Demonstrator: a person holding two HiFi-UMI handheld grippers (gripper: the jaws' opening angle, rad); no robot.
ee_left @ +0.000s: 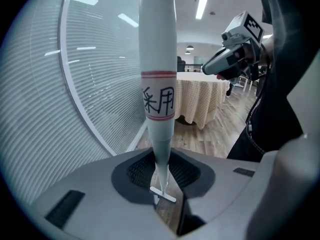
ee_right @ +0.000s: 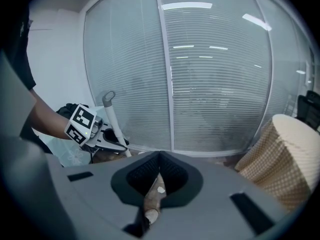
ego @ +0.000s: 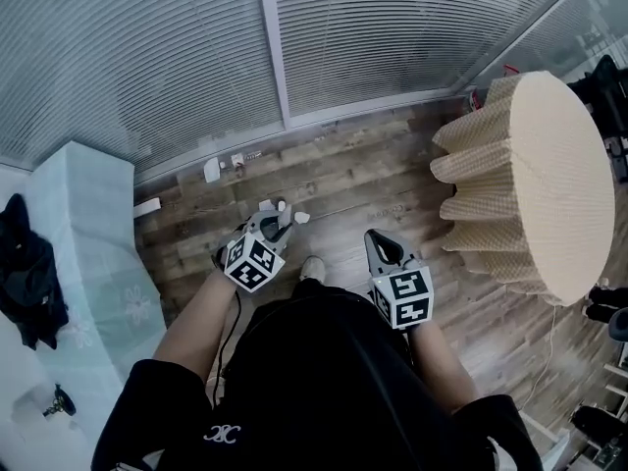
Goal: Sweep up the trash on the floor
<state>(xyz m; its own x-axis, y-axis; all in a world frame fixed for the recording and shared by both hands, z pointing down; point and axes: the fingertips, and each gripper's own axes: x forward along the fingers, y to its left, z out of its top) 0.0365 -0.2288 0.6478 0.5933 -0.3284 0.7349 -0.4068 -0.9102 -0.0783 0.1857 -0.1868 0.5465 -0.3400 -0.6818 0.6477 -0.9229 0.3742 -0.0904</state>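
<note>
My left gripper [ee_left: 162, 181] is shut on a pale grey broom handle [ee_left: 157, 59] that carries red bands and black characters and stands upright between the jaws. In the head view the left gripper [ego: 273, 220] is in front of my body, above the wooden floor. My right gripper [ego: 381, 245] hangs beside it with its jaws together and nothing in them. White scraps of trash [ego: 212, 170] lie on the floor near the glass wall, with another scrap [ego: 301, 218] by the left gripper. The right gripper view shows the left gripper [ee_right: 102, 134] on the handle [ee_right: 114, 126]. The broom head is hidden.
A round table with a beige cloth [ego: 535, 180] stands at the right. A glass wall with blinds [ego: 285, 47] closes the far side. A pale green cabinet [ego: 88, 234] with a dark garment [ego: 29, 273] is at the left. Chairs [ego: 608, 96] stand behind the table.
</note>
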